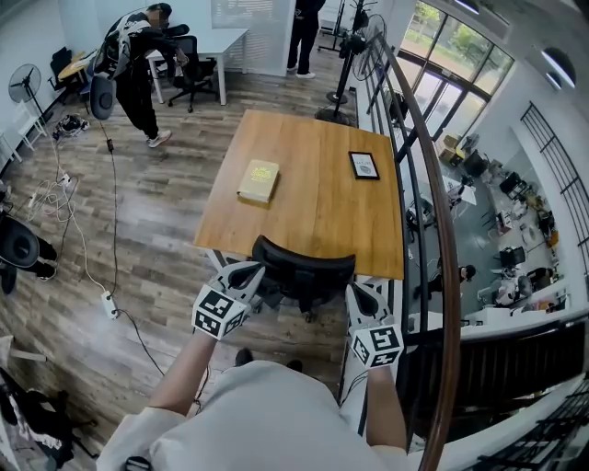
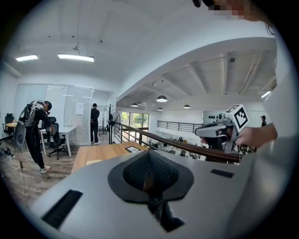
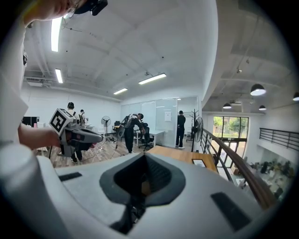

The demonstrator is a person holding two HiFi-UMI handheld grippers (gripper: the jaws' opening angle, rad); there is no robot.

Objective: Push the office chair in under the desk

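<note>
Trailing over the wood floor at the far left, a cable runs down to a power strip, well clear of the desk. Farther back on that side a person bends beside a white table and a spare chair. The left gripper has its jaws closed together with nothing between them, and its tip meets the left edge of the chair. The chair stands at the middle of the desk's near edge with its backrest right at that edge and its seat hidden from above. On the desk top a yellow book lies left of centre and a small black frame lies toward the right edge, well apart. A second person stands beyond the desk's far end, near a fan. The right gripper is likewise closed and empty, with its tip just beside the chair's right side; whether it touches cannot be told. A railing runs close along the desk's right side, and a lower floor shows beyond it.
</note>
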